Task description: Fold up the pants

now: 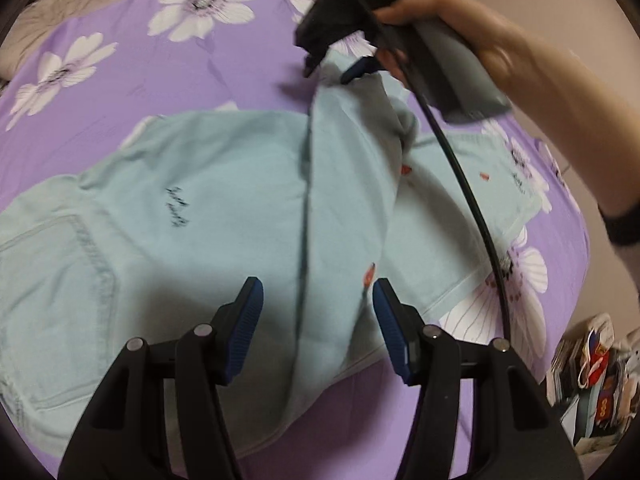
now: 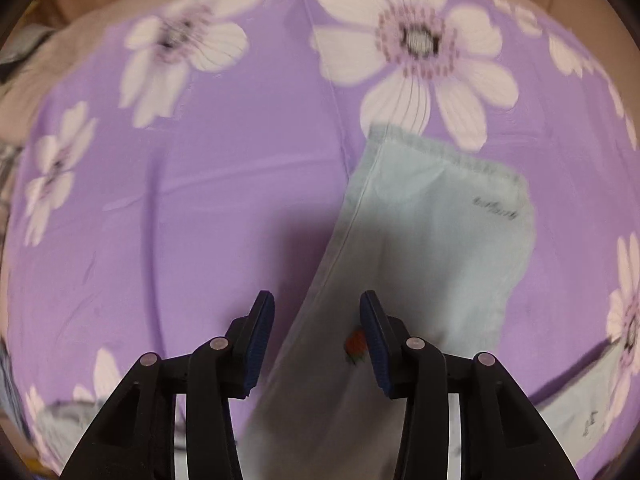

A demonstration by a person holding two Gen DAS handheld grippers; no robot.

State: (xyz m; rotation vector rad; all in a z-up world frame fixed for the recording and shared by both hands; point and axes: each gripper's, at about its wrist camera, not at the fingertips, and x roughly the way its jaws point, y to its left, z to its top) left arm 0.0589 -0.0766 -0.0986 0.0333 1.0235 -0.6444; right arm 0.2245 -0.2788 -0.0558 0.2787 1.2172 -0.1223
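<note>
Pants [image 1: 224, 208] in pale green-blue denim lie spread on a purple bedsheet [image 1: 224, 68] printed with large white flowers. In the left wrist view the seat end lies to the near left, where a stitched back pocket [image 1: 60, 264] shows, and the legs run off toward the right. One leg is folded across the other, so a long dark seam runs from far to near through the middle of the cloth. Small red embroidered motifs [image 1: 406, 169] dot the fabric, and the hem [image 1: 516, 200] rests at the right on a flower.

The left gripper [image 1: 318, 324] hangs above the folded leg with its blue-padded jaws apart and nothing between them; whether they touch the cloth below cannot be told.

The right gripper [image 1: 340, 68], held by a bare hand [image 1: 452, 24], is at the far side over the upper edge of the pants, with a black cable [image 1: 468, 196] curving down from it. In its own view the right gripper [image 2: 318, 336] has its jaws apart above a pant leg [image 2: 420, 240], gripping nothing. That leg stretches away to its stitched hem [image 2: 444, 152] at the far right.

A cluttered pile of printed items [image 1: 596, 372] sits beyond the bed's near right edge.
</note>
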